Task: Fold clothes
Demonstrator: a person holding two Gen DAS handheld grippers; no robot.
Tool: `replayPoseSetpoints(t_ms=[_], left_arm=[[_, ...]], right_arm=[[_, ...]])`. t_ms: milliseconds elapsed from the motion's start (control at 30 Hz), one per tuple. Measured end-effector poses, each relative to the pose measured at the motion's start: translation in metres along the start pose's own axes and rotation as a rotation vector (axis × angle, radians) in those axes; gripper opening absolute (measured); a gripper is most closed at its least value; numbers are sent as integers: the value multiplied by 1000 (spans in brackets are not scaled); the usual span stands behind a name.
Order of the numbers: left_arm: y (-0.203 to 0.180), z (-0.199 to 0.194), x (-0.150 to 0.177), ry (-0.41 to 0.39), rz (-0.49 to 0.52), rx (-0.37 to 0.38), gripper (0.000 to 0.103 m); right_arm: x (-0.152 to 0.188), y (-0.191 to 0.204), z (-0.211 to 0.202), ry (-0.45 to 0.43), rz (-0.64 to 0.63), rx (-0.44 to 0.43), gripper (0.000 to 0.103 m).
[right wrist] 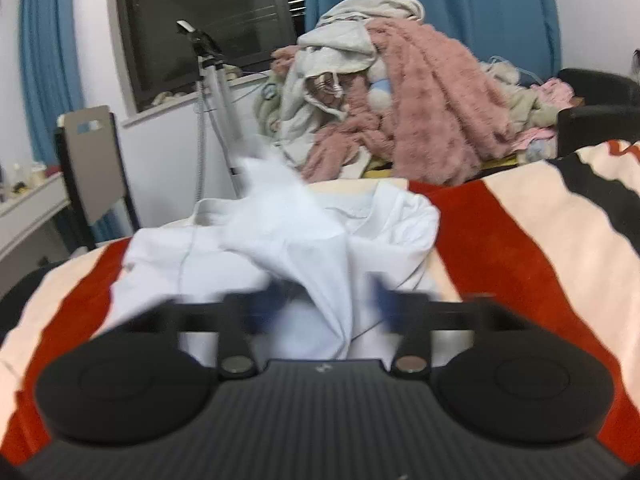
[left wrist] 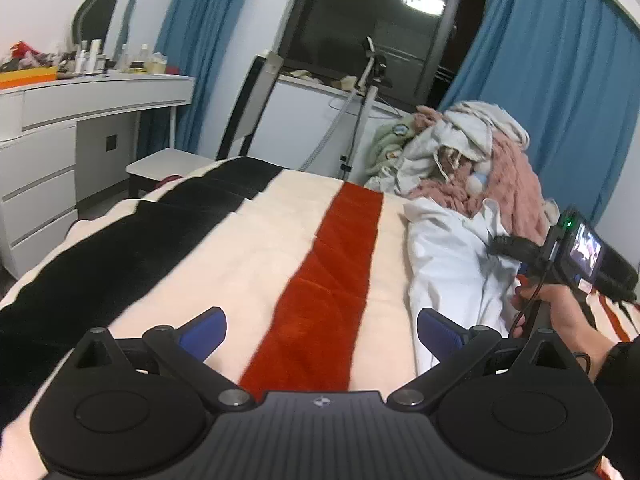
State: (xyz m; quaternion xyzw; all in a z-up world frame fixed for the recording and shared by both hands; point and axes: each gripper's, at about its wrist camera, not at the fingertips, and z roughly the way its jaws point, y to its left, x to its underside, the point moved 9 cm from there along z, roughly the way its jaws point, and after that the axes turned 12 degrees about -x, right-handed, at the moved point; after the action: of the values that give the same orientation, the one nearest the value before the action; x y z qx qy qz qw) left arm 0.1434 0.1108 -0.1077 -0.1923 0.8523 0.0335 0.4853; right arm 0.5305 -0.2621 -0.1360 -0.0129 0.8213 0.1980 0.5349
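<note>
A crumpled white garment (left wrist: 448,264) lies on the striped cream, red and black blanket (left wrist: 256,256) at the right side of the bed. My left gripper (left wrist: 322,330) hangs open above the red stripe, left of the garment, with nothing between its blue pads. A hand (left wrist: 560,308) holds my right gripper (left wrist: 500,245) over the garment's right edge. In the right wrist view a raised fold of the white garment (right wrist: 288,240) runs between the blurred fingers of the right gripper (right wrist: 326,304). They stand apart, and the pads do not visibly press the cloth.
A tall pile of pink, white and pale green clothes (left wrist: 472,152) (right wrist: 400,100) sits at the far end of the bed. A white dresser (left wrist: 80,120) with bottles stands at the left. A chair (left wrist: 248,120) and a tripod (left wrist: 364,92) stand by the dark window.
</note>
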Motion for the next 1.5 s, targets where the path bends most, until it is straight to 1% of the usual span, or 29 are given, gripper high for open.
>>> replayPoseSetpoints(t_ms=[33,133,267,367,500,600,667,700,767,833,1000,1067,1200,1267,1367,1500], left_arm=[[-3,3,1,4,8,7,102],[-14,4,4,3,36,19,102],[-24,-1,2,-18,85,44,102],[-30,-12,1,-29,113,82,102],[-27,-36,-1,-74,129,120,101],[-26,-55,1,-61,136,157,101],[-29,-68,4,-66,163,177,102],[-30,-73,6,-61,179,185,102],[-31,-80,14,-3,192,225,102],[-25,-86,18,28,168,238,102],[-17,-91,26,80,146,235,102],[-17,-89,30,107,153,224,102],[-19,-78,40,171,167,188,102],[-17,-70,46,213,167,163,102],[-8,-55,57,298,136,117,102],[17,-32,73,440,62,38,100]], right_arm=[[-1,3,-5,-4,-6,-8,88],[-2,19,-28,-3,-56,-23,88],[-5,36,-82,-28,-123,-44,88],[-1,49,-138,-54,-144,-60,88],[14,67,-223,-71,-153,-70,88],[30,80,-288,-73,-146,-71,88],[41,88,-329,-78,-148,-66,88],[46,91,-348,-85,-154,-56,88],[58,94,-383,-94,-147,-31,88],[70,95,-415,-116,-121,-26,88],[94,83,-456,-125,-103,13,88],[99,75,-458,-122,-72,11,88],[103,63,-450,-99,-30,21,88],[105,58,-447,-93,-5,15,88],[108,47,-445,-88,31,22,88],[110,33,-447,-87,98,20,88]])
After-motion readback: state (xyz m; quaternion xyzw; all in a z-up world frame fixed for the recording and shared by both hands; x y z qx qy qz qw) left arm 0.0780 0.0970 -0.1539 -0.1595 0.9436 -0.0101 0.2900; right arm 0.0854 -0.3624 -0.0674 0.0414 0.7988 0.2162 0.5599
